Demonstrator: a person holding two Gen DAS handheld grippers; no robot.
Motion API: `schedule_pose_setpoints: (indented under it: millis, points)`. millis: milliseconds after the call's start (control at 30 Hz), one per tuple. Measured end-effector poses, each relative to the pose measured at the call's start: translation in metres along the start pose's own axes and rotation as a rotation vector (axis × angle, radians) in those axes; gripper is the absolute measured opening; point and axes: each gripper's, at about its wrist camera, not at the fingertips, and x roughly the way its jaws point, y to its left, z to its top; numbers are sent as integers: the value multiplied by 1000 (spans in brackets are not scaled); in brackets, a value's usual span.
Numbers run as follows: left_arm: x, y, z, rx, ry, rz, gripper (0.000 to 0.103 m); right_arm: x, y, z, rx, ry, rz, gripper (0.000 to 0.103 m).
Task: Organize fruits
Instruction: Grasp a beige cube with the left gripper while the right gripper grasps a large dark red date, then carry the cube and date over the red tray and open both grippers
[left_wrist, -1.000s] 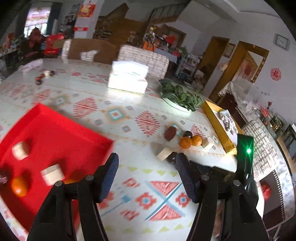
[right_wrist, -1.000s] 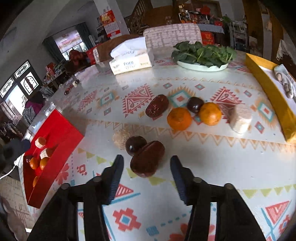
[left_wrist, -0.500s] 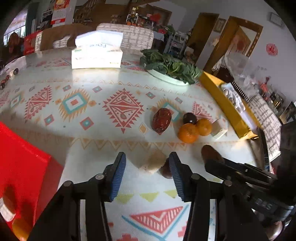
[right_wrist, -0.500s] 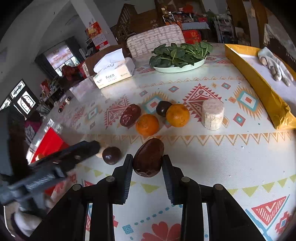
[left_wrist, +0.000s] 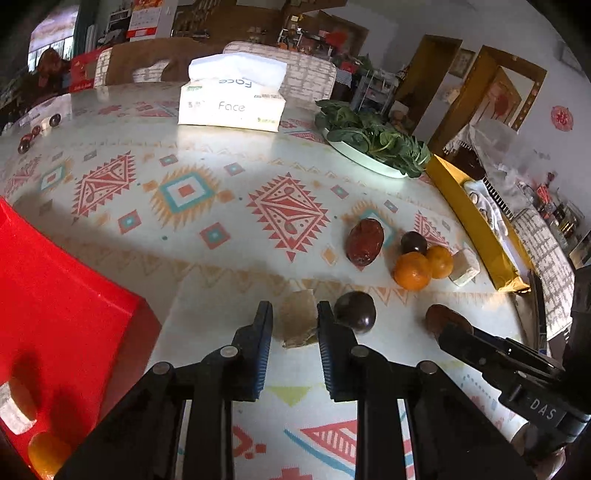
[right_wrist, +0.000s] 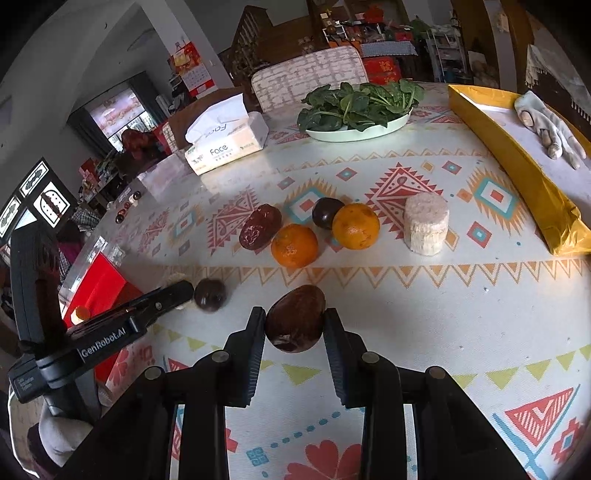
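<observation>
My left gripper (left_wrist: 294, 324) is shut on a pale beige chunk (left_wrist: 297, 322) resting on the table, just right of the red tray (left_wrist: 55, 295). A dark purple fruit (left_wrist: 355, 311) lies beside its right finger. My right gripper (right_wrist: 294, 325) is shut on a large brown date (right_wrist: 295, 317) on the table; the same date shows in the left wrist view (left_wrist: 445, 317). Farther back lie a wrinkled red date (right_wrist: 259, 227), two oranges (right_wrist: 294, 245) (right_wrist: 355, 225), a dark plum (right_wrist: 327, 212) and a pale cylinder (right_wrist: 426, 229). The tray holds an orange (left_wrist: 46, 452) and a pale piece.
A tissue box (left_wrist: 232, 98) and a plate of spinach (right_wrist: 360, 110) stand at the back. A yellow tray (right_wrist: 517, 162) with a glove lines the right side. Small dark fruits (left_wrist: 37, 131) lie far left. The left gripper's body (right_wrist: 92, 339) crosses the right wrist view.
My left gripper swung from over the red tray to the beige chunk and closed on it. My right gripper closed on the brown date.
</observation>
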Motion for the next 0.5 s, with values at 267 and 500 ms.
schedule_pose_setpoints:
  millis: [267, 500]
  points:
    - [7, -13, 4, 63, 0, 15, 17, 8, 3, -1, -20, 18, -17, 35]
    - [-31, -3, 0, -3, -99, -20, 17, 2, 8, -3, -45, -27, -22, 35]
